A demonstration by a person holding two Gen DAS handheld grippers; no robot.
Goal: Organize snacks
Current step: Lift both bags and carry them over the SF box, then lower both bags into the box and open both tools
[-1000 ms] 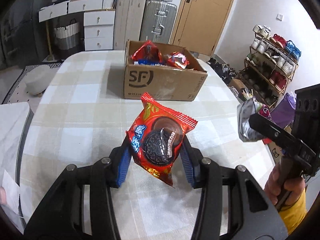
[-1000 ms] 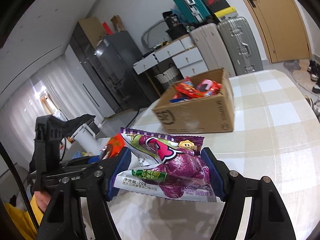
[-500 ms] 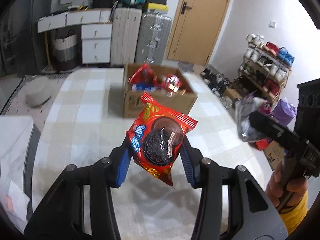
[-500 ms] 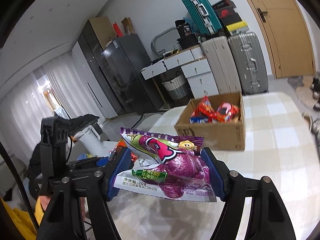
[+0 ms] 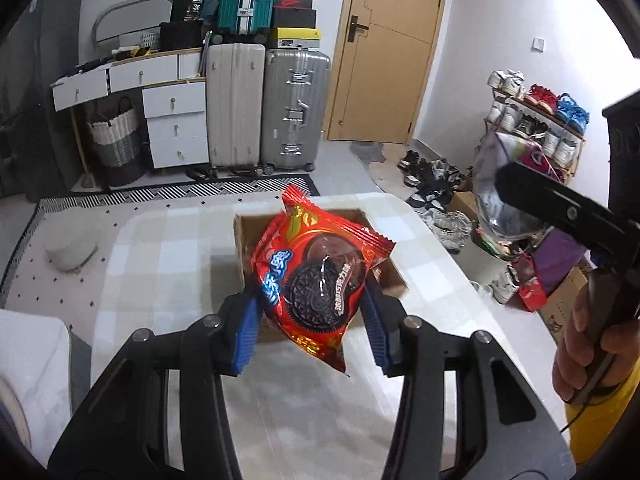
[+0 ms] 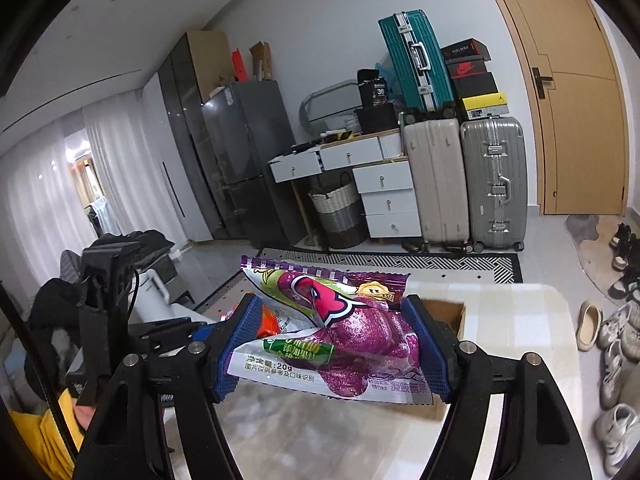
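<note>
Red cookie packet [image 5: 320,280] clamped in left gripper [image 5: 312,320], purple snack packet [image 6: 332,332] in right gripper [image 6: 332,344], both held above the cardboard box [image 5: 244,240] for dropping.

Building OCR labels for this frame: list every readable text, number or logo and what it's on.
"20g": purple snack packet, held in the right gripper.
"36": black box on the desk.
Nike swoosh logo: red-and-black shoebox.
Chinese characters on the red cookie packet, held in the left gripper: too blurred to read.
Other print on the purple packet: too small.
</note>
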